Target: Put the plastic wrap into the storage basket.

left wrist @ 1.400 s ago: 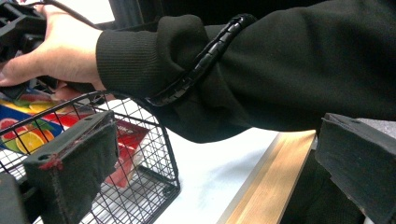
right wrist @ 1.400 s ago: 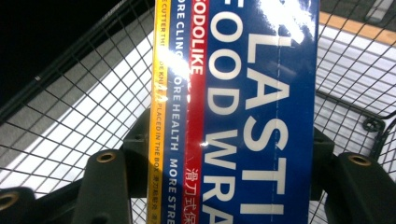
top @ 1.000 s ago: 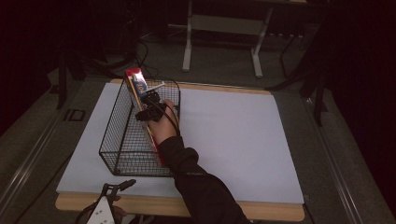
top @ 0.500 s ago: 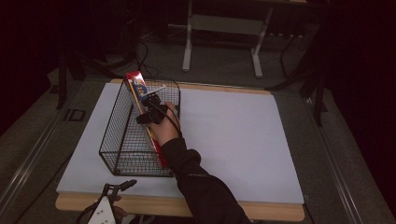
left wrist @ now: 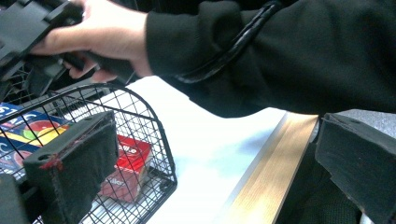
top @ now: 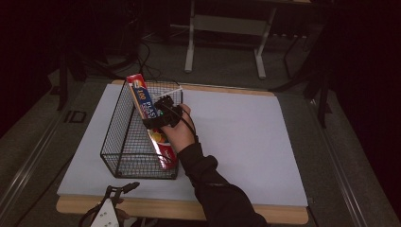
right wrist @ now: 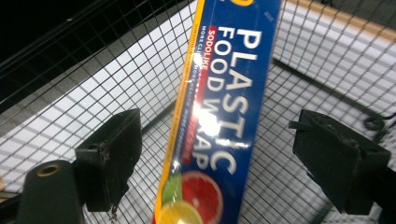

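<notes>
A long blue and red plastic food wrap box (top: 146, 109) leans inside a black wire basket (top: 116, 137), its far end poking over the far rim. My right gripper (top: 160, 116) hovers just above the box. In the right gripper view the box (right wrist: 229, 93) runs between the jaws of the right gripper (right wrist: 224, 154) with a gap on each side; the jaws have just been opening and the pads do not touch it. My left gripper (top: 120, 189) is low at the table's near edge, open, with nothing between its jaws (left wrist: 215, 163).
The basket stands on the left part of a white sheet (top: 246, 137) that covers the table. The left gripper view shows the basket's near corner (left wrist: 154, 126), the wooden front edge (left wrist: 266, 172) and a dark sleeve (left wrist: 280, 56) reaching across. Metal table legs (top: 191, 42) stand behind.
The right gripper's jaws have spread apart and let go of the box, and the hand has drawn back a little toward the near side. The box stays leaning in the basket.
</notes>
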The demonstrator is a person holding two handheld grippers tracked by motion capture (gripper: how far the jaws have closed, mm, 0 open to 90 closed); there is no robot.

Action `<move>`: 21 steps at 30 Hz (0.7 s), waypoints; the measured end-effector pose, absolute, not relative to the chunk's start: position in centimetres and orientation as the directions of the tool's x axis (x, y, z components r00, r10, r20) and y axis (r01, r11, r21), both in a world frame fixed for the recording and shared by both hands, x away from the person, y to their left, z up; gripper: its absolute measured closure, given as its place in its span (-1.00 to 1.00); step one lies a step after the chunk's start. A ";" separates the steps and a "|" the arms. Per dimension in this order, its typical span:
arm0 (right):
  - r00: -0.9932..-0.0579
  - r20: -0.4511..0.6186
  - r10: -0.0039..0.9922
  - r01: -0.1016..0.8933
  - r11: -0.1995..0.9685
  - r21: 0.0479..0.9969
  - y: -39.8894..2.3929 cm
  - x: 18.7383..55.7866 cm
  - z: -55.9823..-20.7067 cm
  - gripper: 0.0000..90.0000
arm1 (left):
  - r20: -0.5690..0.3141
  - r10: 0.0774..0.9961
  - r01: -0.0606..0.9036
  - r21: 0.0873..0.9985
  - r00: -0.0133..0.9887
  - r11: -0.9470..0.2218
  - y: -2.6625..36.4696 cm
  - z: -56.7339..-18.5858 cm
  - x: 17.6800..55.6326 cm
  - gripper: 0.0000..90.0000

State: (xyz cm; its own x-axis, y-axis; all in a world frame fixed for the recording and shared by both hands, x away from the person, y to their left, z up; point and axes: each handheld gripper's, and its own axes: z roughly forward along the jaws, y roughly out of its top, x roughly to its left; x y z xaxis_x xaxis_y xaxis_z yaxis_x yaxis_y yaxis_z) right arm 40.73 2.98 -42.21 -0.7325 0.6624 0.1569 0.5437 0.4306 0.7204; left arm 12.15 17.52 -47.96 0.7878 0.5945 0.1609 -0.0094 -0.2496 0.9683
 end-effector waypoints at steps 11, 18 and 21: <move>-0.788 0.107 0.606 0.450 0.451 0.771 -1.6 38.1 -40.7 -0.70 | 0.160 0.593 -0.001 0.966 0.789 -0.259 17.3 -48.1 12.3 -1.00; -0.791 0.061 0.609 0.418 0.463 0.782 -5.3 36.2 -40.3 -0.70 | 0.159 0.593 0.003 0.965 0.789 -0.263 17.1 -48.1 12.4 -1.00; -0.789 0.055 0.612 0.411 0.458 0.788 -6.6 35.5 -40.2 -0.69 | 0.163 0.594 0.002 0.964 0.788 -0.267 17.1 -48.1 12.5 -1.00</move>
